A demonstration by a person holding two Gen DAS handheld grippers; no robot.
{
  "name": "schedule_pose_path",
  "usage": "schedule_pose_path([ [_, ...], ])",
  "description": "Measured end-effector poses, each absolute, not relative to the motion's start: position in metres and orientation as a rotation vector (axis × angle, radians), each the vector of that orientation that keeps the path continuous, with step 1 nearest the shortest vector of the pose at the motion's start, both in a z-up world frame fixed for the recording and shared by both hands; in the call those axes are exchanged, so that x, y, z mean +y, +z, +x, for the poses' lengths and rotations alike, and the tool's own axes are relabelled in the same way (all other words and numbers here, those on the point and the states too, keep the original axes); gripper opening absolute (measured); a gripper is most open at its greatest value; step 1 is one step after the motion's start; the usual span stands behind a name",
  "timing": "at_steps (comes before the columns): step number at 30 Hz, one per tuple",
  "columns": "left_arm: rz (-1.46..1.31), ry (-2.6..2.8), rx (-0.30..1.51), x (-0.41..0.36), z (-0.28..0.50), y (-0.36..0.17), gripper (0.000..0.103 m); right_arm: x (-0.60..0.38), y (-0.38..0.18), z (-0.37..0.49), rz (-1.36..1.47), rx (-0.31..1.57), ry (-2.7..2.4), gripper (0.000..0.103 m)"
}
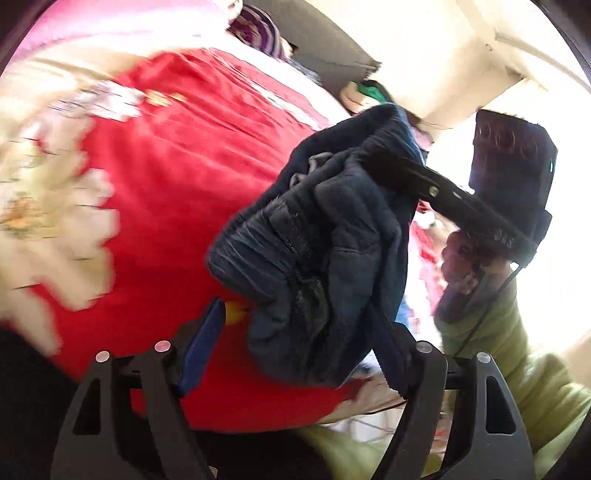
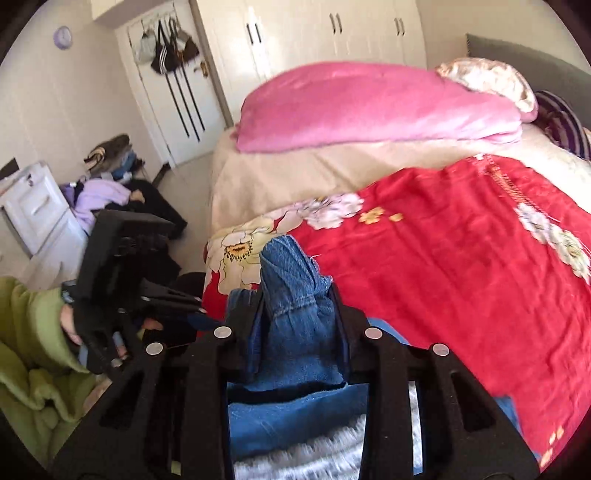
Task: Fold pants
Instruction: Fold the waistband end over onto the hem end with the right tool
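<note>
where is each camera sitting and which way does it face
Left wrist view: sits on the left gripper, looks over its open fingers at the bunched jeans above the red floral blanket; shows the right gripper, its hand and a green sleeve.
Right wrist view: sits on the right gripper, shut on the jeans, faces across the bed toward a pink duvet and wardrobe; shows the left gripper.
Shared: jeans, blanket, green sleeve, the opposite gripper.

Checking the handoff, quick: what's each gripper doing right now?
Left gripper: open, jaws wide around the hanging jeans, not pressing.
Right gripper: shut on the jeans.
</note>
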State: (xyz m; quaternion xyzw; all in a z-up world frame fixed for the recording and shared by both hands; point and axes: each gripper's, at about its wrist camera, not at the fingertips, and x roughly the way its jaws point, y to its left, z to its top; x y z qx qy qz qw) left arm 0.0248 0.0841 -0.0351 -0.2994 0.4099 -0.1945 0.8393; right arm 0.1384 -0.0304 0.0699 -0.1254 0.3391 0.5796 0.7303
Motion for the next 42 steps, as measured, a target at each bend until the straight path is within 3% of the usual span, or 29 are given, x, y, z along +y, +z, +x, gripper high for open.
schedule_pose_path([
  [3,-0.693,-0.506,0.851,0.065,0.035,-0.032,0.07,-0.052,0.075,0.142,-0.241,0.726,1.244,0.025],
  [5,-0.651,-0.565,0.829,0.044,0.036,-0.02,0.068,-0.074,0.078,0.144,-0.191,0.722,1.226,0.033],
  [6,-0.605,-0.596,0.822,0.031,0.035,-0.013,0.069,-0.085,0.079,0.144,-0.169,0.713,1.215,0.041],
  [10,-0.456,-0.727,0.85,-0.021,0.032,-0.002,0.069,-0.142,0.082,0.144,-0.094,0.674,1.114,0.046],
  [17,-0.323,-0.734,0.999,-0.07,0.039,-0.036,0.073,-0.182,0.049,0.145,-0.058,0.778,0.899,0.046],
  [24,-0.317,-0.707,0.977,-0.068,0.035,-0.028,0.073,-0.172,-0.007,0.151,-0.16,0.941,0.727,0.046],
  [33,-0.193,-0.536,0.888,-0.057,0.039,-0.002,0.08,-0.175,0.029,0.144,-0.164,0.832,0.775,0.047],
  [35,-0.175,-0.505,0.888,-0.053,0.04,-0.002,0.077,-0.169,0.033,0.148,-0.185,0.823,0.787,0.047],
  [37,-0.164,-0.485,0.889,-0.049,0.039,-0.004,0.054,-0.158,0.036,0.151,-0.209,0.826,0.811,0.047],
  [42,-0.147,-0.485,0.899,-0.05,0.043,-0.004,0.031,-0.135,0.03,0.165,-0.259,0.871,0.855,0.047],
])
